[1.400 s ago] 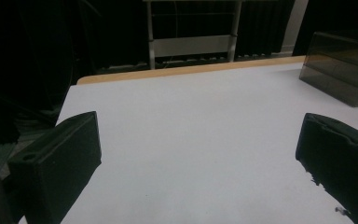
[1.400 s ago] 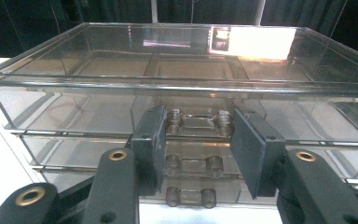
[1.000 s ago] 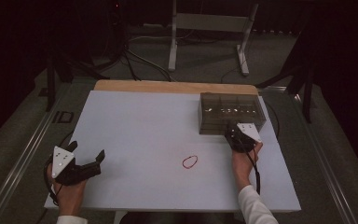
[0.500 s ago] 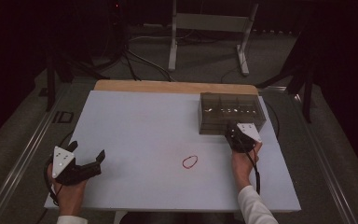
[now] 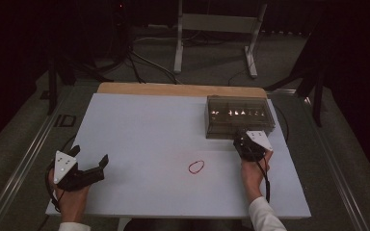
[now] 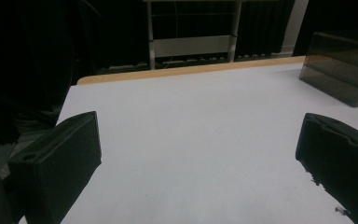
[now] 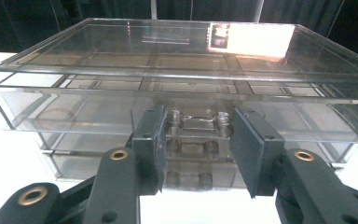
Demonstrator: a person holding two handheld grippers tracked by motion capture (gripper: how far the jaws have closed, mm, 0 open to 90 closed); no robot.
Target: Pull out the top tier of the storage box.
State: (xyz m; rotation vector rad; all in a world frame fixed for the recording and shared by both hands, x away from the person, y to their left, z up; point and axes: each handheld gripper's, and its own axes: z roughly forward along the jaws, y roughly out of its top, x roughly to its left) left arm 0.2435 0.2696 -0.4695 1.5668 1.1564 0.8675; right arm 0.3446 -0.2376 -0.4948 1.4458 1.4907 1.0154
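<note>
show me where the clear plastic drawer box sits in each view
High view: the clear plastic drawer box stands at the table's far right, just beyond the right gripper.
Left gripper view: it sits at the upper right edge, cut off by the frame.
Right gripper view: it spans the picture, its drawer handle between the black fingers.
Shared landmark: the white tabletop beneath it.

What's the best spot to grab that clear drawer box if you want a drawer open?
Probably the small handle at the middle of the top drawer's front, approached level from the person's side. It juts from the otherwise flat front of the clear box, a narrow bar between two posts, narrow enough for two jaws. The right gripper already straddles it; whether its pads press is unclear.
</note>
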